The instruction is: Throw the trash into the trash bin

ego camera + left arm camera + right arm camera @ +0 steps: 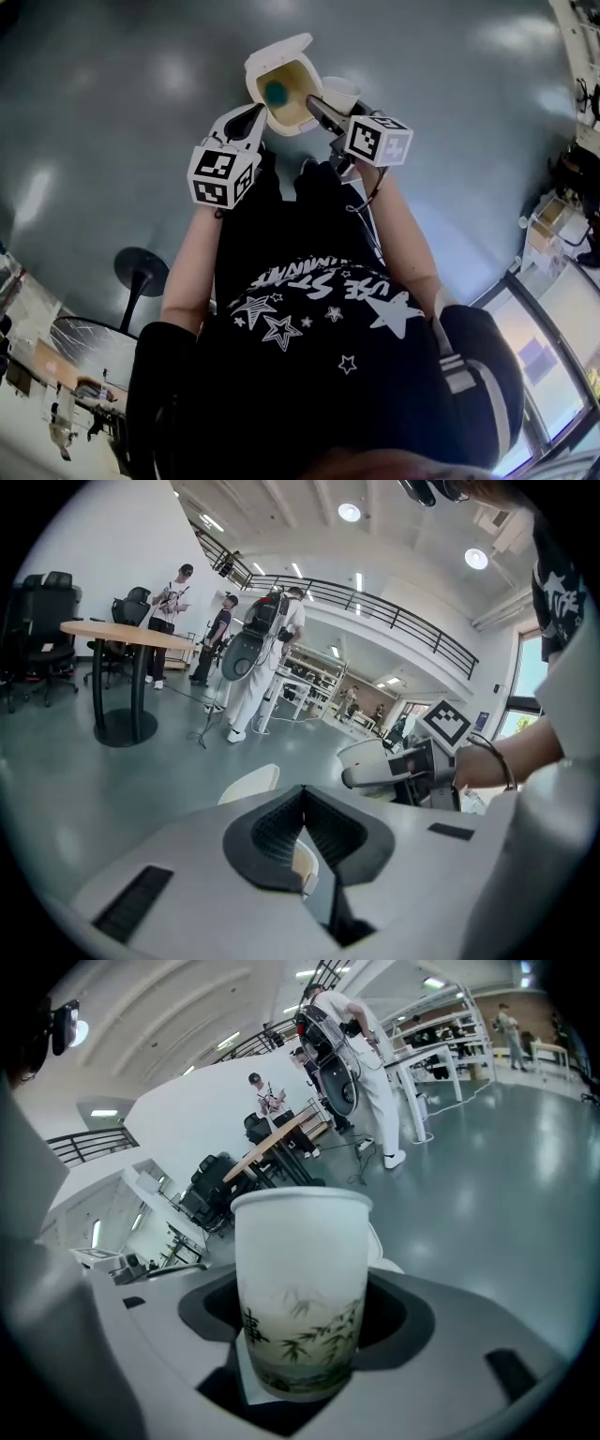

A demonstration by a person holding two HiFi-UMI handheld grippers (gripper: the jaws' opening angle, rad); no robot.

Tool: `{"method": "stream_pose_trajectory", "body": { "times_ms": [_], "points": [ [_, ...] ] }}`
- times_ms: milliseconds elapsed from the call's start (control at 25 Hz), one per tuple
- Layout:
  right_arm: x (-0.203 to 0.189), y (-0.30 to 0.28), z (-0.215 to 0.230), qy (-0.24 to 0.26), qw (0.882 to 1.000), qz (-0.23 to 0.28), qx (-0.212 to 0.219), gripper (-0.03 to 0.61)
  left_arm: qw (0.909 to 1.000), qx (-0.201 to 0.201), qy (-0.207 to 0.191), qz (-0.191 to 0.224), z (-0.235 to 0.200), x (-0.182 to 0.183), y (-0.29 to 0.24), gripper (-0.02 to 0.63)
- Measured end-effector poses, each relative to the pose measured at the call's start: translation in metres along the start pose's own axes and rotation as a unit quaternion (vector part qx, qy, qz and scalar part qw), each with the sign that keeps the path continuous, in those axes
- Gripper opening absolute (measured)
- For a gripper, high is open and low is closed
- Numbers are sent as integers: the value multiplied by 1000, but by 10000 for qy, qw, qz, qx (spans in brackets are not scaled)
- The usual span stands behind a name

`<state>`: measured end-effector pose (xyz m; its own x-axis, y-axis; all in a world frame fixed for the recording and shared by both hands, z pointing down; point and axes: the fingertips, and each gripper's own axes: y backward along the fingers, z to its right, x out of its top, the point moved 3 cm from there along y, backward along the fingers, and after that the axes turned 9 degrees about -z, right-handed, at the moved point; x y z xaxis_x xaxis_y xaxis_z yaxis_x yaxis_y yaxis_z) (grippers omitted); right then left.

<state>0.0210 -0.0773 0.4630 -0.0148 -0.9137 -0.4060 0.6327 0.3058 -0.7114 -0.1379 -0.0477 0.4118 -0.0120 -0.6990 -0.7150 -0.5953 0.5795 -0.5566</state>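
A cream trash bin (286,98) with its lid swung open stands on the grey floor, and a teal item lies inside it. My right gripper (321,109) is shut on a white paper cup (339,92) at the bin's right rim. The right gripper view shows that cup (300,1260), printed with bamboo, upright between the jaws of the right gripper (302,1330). My left gripper (254,116) hangs at the bin's left rim, its jaws closed together with nothing seen in them. From the left gripper (303,799) I see the bin lid (251,782) just beyond the tips.
A round wooden table (122,635) on a black pedestal, office chairs and several standing people (267,658) are far off across the grey floor. A black pedestal base (141,270) is behind me on the left. Shelving and desks line the room's edges.
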Motion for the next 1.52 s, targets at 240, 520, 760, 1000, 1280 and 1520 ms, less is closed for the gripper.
{"method": "stream_pose_trajectory", "body": {
  "times_ms": [240,520,760,1000,1280,1520],
  "points": [
    [-11,-18,12,-259,9995,-163,-64,307,9995,95,98,-283,-8,-15,-17,12],
    [-27,-35,20,-63,9974,-718,-41,308,9977,251,312,-546,-5,-30,-35,12],
    [-41,-55,35,106,9946,-1032,1,307,9948,488,538,-717,-11,-47,-60,12],
    [-53,-68,54,280,9904,-1350,-74,308,9925,677,542,-866,-13,-58,-80,12],
    [-63,-87,71,479,9851,-1650,-103,308,9868,879,823,-1082,-25,-83,-97,12],
    [-76,-104,79,430,9822,-1827,-8,308,9825,948,1036,-1226,-29,-103,-112,12]
  ]
}}
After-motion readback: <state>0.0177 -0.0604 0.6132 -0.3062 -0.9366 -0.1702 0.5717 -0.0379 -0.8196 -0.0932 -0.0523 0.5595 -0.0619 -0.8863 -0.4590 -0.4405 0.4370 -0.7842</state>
